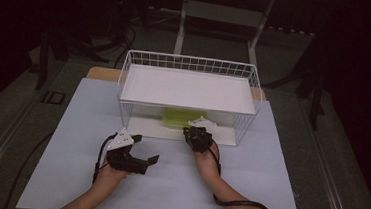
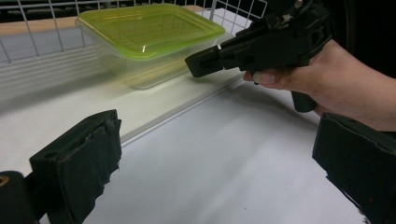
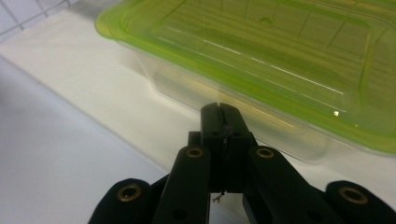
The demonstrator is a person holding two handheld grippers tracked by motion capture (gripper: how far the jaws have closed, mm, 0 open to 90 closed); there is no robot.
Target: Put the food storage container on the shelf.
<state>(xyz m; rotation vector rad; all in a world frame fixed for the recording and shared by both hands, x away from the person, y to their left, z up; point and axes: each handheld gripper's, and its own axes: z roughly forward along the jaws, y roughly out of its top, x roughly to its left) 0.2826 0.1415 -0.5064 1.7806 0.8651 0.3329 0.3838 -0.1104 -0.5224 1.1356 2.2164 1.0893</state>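
Dim floor and dark furniture legs surround a pale surface (image 1: pixel 70 145) lit from above. On its far half stands a white wire basket (image 1: pixel 132 60) turned into a two-level rack, with a flat white shelf (image 1: pixel 185 87) across the top and a white base board (image 2: pixel 56 112) below. Under the shelf, toward the right of the middle, sits a clear plastic container with a green lid (image 1: pixel 178 117); from the left gripper view it rests on the base board, near the board's near edge.

Left gripper (image 1: pixel 145 154) lies low over the surface near the middle, to the left of the rack's open front, its jaws spread wide with nothing between them. A hand (image 1: pixel 110 176) holds it from below.

Right gripper (image 3: pixel 223 122) points into the rack's lower level, its jaws pressed together with nothing held. Its tip is just beside the near wall of the container; whether it touches the plastic cannot be told. The person's right hand (image 2: pixel 336 81) grips its handle above the surface.
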